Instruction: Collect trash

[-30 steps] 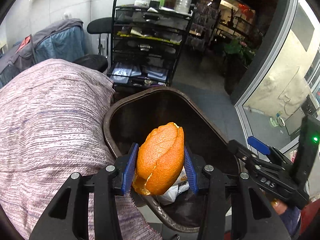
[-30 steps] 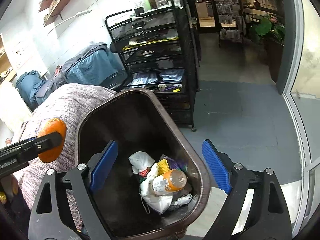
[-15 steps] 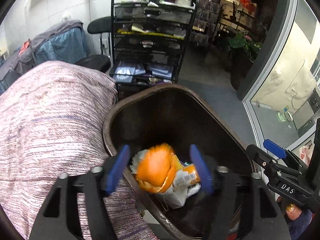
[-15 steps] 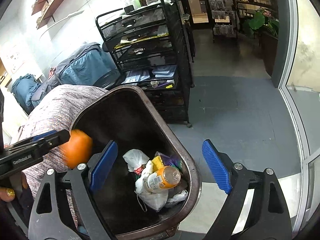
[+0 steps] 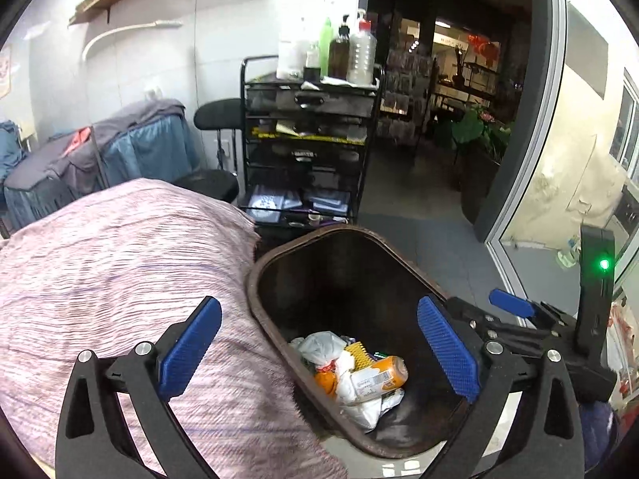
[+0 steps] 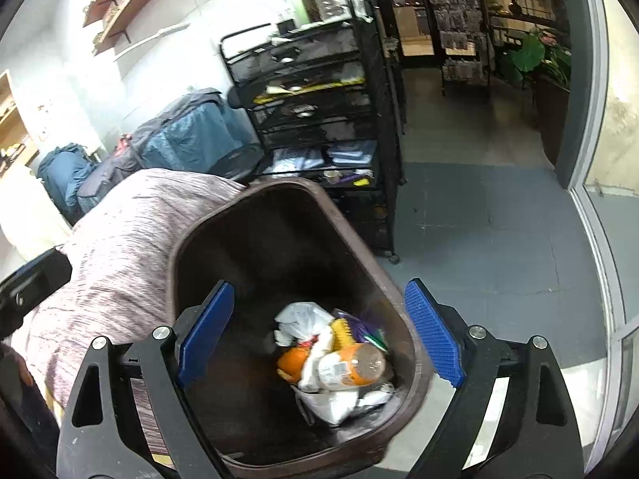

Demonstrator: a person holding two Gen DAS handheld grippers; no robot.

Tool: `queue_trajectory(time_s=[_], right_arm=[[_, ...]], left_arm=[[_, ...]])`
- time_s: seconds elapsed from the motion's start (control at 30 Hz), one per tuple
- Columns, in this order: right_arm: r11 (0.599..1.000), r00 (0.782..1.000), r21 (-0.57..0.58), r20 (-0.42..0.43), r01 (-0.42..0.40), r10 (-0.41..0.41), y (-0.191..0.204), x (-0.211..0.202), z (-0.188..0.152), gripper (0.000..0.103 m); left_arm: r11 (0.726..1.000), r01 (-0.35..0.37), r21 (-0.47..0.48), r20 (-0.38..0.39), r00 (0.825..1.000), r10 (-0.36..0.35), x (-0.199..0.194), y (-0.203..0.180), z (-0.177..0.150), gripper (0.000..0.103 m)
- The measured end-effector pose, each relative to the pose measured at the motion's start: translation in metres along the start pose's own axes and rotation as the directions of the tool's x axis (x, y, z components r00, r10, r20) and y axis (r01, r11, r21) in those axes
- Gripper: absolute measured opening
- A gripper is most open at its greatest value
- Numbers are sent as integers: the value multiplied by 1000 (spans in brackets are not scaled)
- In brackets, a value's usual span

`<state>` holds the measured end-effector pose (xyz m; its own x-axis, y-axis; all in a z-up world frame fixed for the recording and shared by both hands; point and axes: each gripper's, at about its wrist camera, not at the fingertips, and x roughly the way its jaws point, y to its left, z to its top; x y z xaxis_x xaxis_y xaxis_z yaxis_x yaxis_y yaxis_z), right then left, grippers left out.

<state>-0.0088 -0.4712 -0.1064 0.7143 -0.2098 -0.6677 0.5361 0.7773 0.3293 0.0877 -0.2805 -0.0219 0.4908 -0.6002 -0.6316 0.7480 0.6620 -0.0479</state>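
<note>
Because both pairs of tongs hang over the bin with nothing between their blue pads, the left tongs (image 5: 319, 353) and the right tongs (image 6: 319, 333) each stand wide apart, at the bottom of their own frames. Just beyond them, in the lower middle, the brown trash bin (image 5: 255, 283) holds the rubbish: an orange peel (image 5: 324, 381) lies at the bottom against a white plastic bag (image 5: 319, 345), with an orange-labelled plastic bottle (image 5: 379, 373) on its side beside it and a yellow comb-like piece (image 5: 356, 353) behind. The peel looks light, soft and a little springy, so a gentle pinch across its curve should do; the bottle seems light but smooth and round, best taken across its middle. Left of the bin, touching its rim, a pink striped cover (image 5: 120, 271) fills the lower left. Farther off, in the upper middle, stands a black mesh cart (image 5: 307, 159) topped with bottles.
</note>
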Motion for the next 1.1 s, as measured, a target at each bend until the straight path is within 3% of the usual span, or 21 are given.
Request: queue_trajectory(time_s=[0.17, 0.43, 0.6, 0.8, 0.97, 1.1], right_arm=[[997, 996, -53, 58, -63, 66, 29, -14, -2, 90], [977, 975, -156, 143, -148, 171, 80, -41, -8, 96], [952, 957, -235, 165, -195, 237, 116, -54, -21, 97], [922, 927, -313, 217, -230, 305, 152, -72, -42, 97], [882, 917, -415, 217, -224, 335, 184, -84, -67, 97], [846, 899, -475, 219, -241, 379, 201, -94, -85, 97]], left_arm=[[998, -23, -59, 69, 997, 27, -33, 18, -8, 97], [979, -153, -137, 150, 973, 173, -81, 49, -35, 97], [948, -248, -202, 210, 934, 289, -113, 68, -57, 97], [903, -326, -280, 226, 892, 392, -144, 90, -79, 97], [868, -342, -359, 231, 869, 438, -168, 106, -100, 97], [829, -378, -412, 229, 838, 496, -185, 115, -115, 97]])
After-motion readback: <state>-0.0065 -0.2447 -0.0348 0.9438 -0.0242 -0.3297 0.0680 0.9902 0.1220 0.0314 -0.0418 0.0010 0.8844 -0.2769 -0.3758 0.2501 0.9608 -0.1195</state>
